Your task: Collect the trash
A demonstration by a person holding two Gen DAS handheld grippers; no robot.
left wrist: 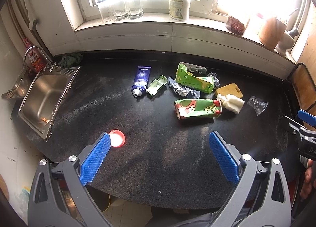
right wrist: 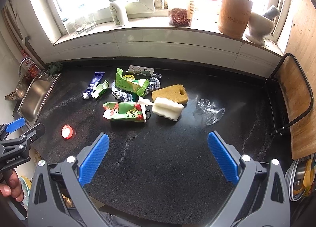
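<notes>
Trash lies on the black counter (left wrist: 150,148): a crushed green-red carton (left wrist: 197,108) (right wrist: 124,112), a torn green box (left wrist: 194,81) (right wrist: 132,84), a blue tube (left wrist: 141,81) (right wrist: 93,85), a small green plastic piece (left wrist: 157,84), crumpled grey wrappers (left wrist: 183,90), a blister pack (left wrist: 195,68), a clear plastic cup (left wrist: 257,104) (right wrist: 210,111) and a red lid (left wrist: 117,138) (right wrist: 67,131). My left gripper (left wrist: 160,158) is open and empty, its left finger beside the lid. My right gripper (right wrist: 158,158) is open and empty, in front of the pile.
A yellow sponge (right wrist: 169,93) and a white sponge brush (right wrist: 165,108) lie by the trash. A steel sink (left wrist: 44,98) sits at left. The windowsill holds glasses (left wrist: 120,10), a soap bottle (left wrist: 178,3), jars and a bamboo holder (right wrist: 235,12). A cutting board (right wrist: 296,104) stands at right.
</notes>
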